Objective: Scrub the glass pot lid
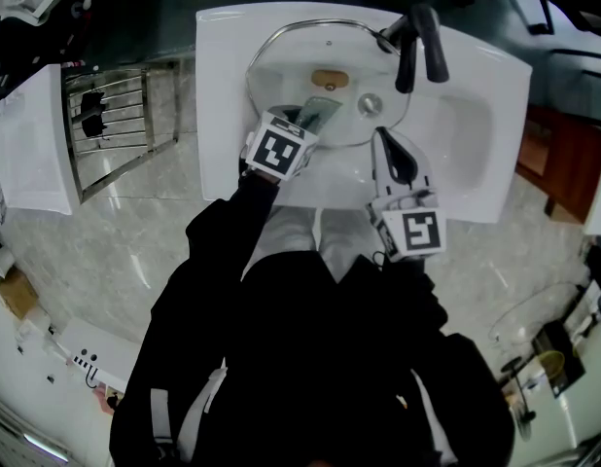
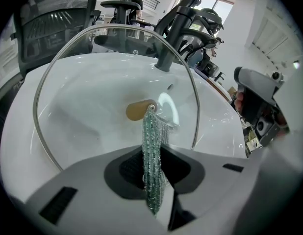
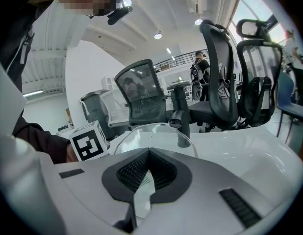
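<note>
The lid (image 1: 291,54) lies tilted in the sink (image 1: 476,115), knob (image 1: 330,79) towards the person and far rim close under the tap (image 1: 417,42). The left gripper (image 1: 305,125) has its jaws pressed together on a green glittery scrubber (image 2: 154,165), whose free end hangs against the glass just beside the knob. The right gripper (image 1: 383,142) sits at the near rim with its jaws drawn narrow. A pale sliver shows between them, and I judge that to be the rim itself, pinched to steady the lid. To scrub well, the right grip should stay firm and low so the glass cannot slide or tip on the smooth basin. The left should press the scrubber flat to the glass, not drag only its tip. Short overlapping strokes out from the knob to the rim would cover the face evenly. The ring round the knob needs extra passes, since grime collects there. Pressure is best kept moderate: a hard push towards the tap could knock the rim on it, or lever the lid out of the right jaws
</note>
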A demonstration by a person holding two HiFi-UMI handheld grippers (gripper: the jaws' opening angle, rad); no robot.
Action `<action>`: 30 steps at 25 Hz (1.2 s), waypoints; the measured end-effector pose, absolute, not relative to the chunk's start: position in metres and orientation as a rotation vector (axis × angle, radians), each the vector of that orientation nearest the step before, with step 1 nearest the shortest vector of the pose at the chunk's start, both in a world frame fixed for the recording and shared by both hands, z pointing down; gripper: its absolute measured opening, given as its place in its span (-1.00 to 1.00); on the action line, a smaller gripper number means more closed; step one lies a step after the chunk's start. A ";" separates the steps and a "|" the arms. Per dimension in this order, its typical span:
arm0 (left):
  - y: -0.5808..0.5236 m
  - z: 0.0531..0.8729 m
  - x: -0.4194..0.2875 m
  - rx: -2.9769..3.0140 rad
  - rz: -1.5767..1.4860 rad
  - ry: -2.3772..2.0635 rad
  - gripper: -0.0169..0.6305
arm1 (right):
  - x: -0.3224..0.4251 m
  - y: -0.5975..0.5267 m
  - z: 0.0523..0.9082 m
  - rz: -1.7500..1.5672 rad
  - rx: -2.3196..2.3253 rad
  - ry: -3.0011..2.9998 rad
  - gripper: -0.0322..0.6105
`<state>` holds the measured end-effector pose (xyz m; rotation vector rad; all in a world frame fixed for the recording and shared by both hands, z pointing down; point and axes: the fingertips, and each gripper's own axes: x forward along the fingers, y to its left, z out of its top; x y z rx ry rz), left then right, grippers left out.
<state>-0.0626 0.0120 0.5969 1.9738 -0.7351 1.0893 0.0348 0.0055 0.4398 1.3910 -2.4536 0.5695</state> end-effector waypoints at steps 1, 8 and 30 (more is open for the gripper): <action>0.012 0.597 -0.063 1.975 1.094 -0.735 -0.72 | 0.035 0.005 0.440 0.569 1.390 -2.454 -0.93; 0.006 0.593 -0.072 1.990 1.140 -0.759 -0.72 | 0.032 0.002 0.437 0.564 1.387 -2.463 -0.93; -0.008 0.587 -0.083 2.046 1.290 -0.763 -0.71 | 0.031 -0.003 0.423 0.545 1.378 -2.475 -0.93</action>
